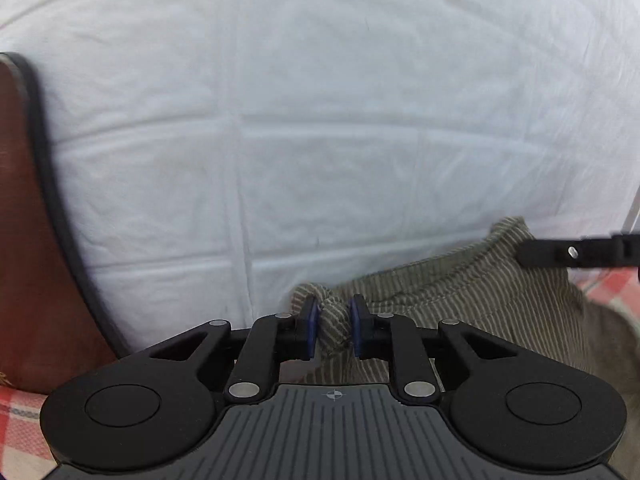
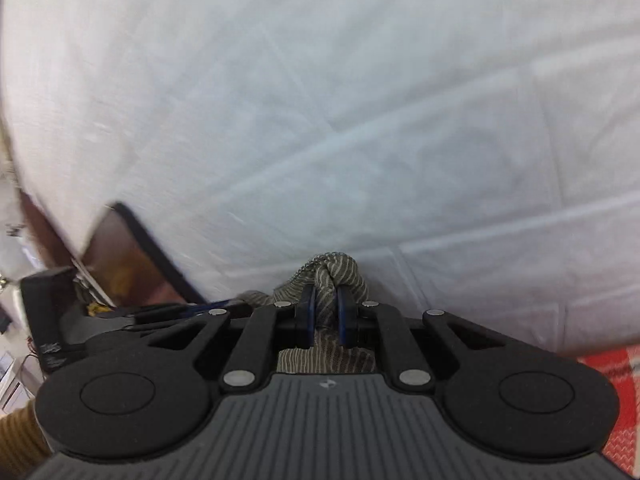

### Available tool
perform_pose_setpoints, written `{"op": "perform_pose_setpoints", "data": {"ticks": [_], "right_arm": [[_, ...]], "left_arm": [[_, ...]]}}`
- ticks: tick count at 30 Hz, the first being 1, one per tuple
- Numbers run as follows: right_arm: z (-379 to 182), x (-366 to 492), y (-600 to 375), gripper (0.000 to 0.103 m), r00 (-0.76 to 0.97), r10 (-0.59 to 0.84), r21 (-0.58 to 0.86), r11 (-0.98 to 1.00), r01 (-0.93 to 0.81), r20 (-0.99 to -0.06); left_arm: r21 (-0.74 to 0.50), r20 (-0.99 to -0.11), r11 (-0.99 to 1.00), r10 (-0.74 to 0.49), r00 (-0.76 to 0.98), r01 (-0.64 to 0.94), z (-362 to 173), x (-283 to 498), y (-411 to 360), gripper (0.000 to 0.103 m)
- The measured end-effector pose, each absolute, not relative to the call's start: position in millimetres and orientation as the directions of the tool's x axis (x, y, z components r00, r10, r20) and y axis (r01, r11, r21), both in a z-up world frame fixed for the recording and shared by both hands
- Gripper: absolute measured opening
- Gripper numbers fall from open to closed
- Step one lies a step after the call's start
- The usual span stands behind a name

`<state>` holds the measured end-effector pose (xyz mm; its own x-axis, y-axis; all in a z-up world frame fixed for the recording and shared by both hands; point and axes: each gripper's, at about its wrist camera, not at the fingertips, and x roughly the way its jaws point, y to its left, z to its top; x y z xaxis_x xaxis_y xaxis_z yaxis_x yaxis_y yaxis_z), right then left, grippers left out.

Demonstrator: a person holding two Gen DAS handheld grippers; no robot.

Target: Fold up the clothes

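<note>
An olive garment with thin pale stripes (image 1: 472, 292) lies bunched at the near edge of a white sheet (image 1: 320, 120). My left gripper (image 1: 335, 328) is shut on a gathered fold of it, the cloth squeezed between the blue pads (image 1: 309, 330). The other gripper's black finger (image 1: 560, 254) reaches in from the right onto the garment's ribbed edge. In the right wrist view my right gripper (image 2: 325, 314) is shut on a bunched corner of the striped garment (image 2: 332, 272), which pokes up past the fingertips. The rest of the garment is hidden under the gripper bodies.
A creased white sheet (image 2: 360, 120) fills most of both views. A dark wooden board with a black rim (image 1: 36, 240) stands at the left. Red checked cloth (image 2: 616, 400) shows at the lower corners. A mustard sleeve (image 2: 20, 436) and black gear (image 2: 52, 320) sit at the lower left.
</note>
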<state>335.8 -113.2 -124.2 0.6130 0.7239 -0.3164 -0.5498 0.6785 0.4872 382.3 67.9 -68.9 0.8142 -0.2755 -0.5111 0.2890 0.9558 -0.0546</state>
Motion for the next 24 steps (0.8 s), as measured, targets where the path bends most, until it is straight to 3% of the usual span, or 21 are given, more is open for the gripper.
{"op": "perform_pose_setpoints", "data": {"ticks": [1,3,4,7,8,11,15,18,24], "right_arm": [[-128.3,334.1,-111.6,0.012,0.619,0.703,0.458,0.705,-0.542,-0.35],[-138.9,333.3,-106.6,0.012,0.63,0.643,0.396,0.765,-0.508,-0.436],[-147.0,338.5,-103.7,0.012,0.644,0.592,0.364,0.806,-0.467,-0.485],[-167.2,356.6,-105.6,0.014,0.662,0.485,0.353,0.874,-0.335,-0.572],[-172.5,362.3,-108.7,0.02,0.662,0.465,0.368,0.882,-0.293,-0.588],[-161.9,361.9,-124.9,0.042,0.661,0.505,0.457,0.849,-0.265,-0.555],[-132.1,351.3,-141.4,0.043,0.685,0.512,0.408,0.852,-0.328,-0.518],[-127.0,353.2,-160.6,0.05,0.678,0.48,0.383,0.872,-0.304,-0.556],[-143.4,341.8,-191.4,0.051,0.626,0.45,0.357,0.892,-0.278,-0.637]], "left_arm": [[-0.02,-0.52,0.963,-0.24,0.82,0.269,-71.5,383.3,66.7,0.031],[0.092,-0.555,0.972,-0.13,0.821,0.217,-84.5,390.4,60.5,0.036],[0.152,-0.569,0.97,-0.072,0.819,0.191,-91.7,394.4,57.2,0.047],[0.223,-0.599,0.964,0.02,0.801,0.143,-106.6,402.9,56.6,0.052],[0.217,-0.61,0.967,0.029,0.792,0.131,-107.6,404.1,59.1,0.052],[0.156,-0.624,0.973,-0.035,0.78,0.169,-96.3,396.9,73.8,0.06],[0.142,-0.626,0.963,-0.091,0.774,0.228,-76.5,380.6,98.1,0.07],[0.092,-0.658,0.951,-0.165,0.735,0.296,-69.3,369.3,114.0,0.076],[0.124,-0.722,0.915,-0.182,0.667,0.383,-83.4,363.6,106.4,0.077]]}}
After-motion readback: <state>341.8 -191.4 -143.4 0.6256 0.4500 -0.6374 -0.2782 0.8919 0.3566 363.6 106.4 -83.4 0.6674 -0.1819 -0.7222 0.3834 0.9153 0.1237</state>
